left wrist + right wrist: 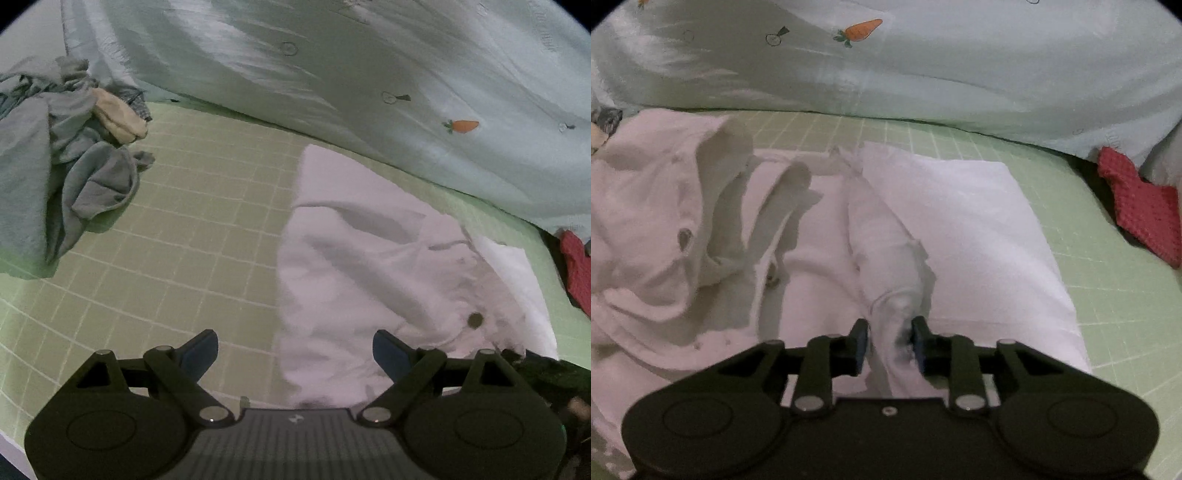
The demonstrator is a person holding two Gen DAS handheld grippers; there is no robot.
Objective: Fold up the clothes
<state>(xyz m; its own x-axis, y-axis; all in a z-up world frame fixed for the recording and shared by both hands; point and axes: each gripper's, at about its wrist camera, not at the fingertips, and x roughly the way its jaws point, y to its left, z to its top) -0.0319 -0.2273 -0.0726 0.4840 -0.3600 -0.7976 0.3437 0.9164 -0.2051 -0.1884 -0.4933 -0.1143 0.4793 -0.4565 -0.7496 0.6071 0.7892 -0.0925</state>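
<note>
A pale green grid-lined sheet [192, 236] covers the bed, with a light mint quilt [369, 74] printed with carrots bunched along its far edge, from ten to two o'clock in both views; a heap of grey-blue laundry [62, 177] sits at nine to ten o'clock in the left wrist view, and a red waffle-knit cloth [1141, 210] lies at two to three o'clock in the right wrist view, well apart from the work; the white buttoned shirt [820, 229], the garment in hand, lies rumpled across the middle of the sheet, its collar end raised at ten o'clock in the right wrist view; the right gripper [889, 338] has its jaws pinched in on a raised ridge of that shirt, which runs from the fingertips straight toward twelve o'clock, so this hand is the nearer and already has cloth; the left gripper [295, 352] hovers with jaws spread wide and nothing between them, the shirt's edge passing under its right-hand finger [391, 354] and spreading toward one o'clock; the fold, I judge, turns on that ridge's long axis, with the left tool needing to close on the near hem.
</note>
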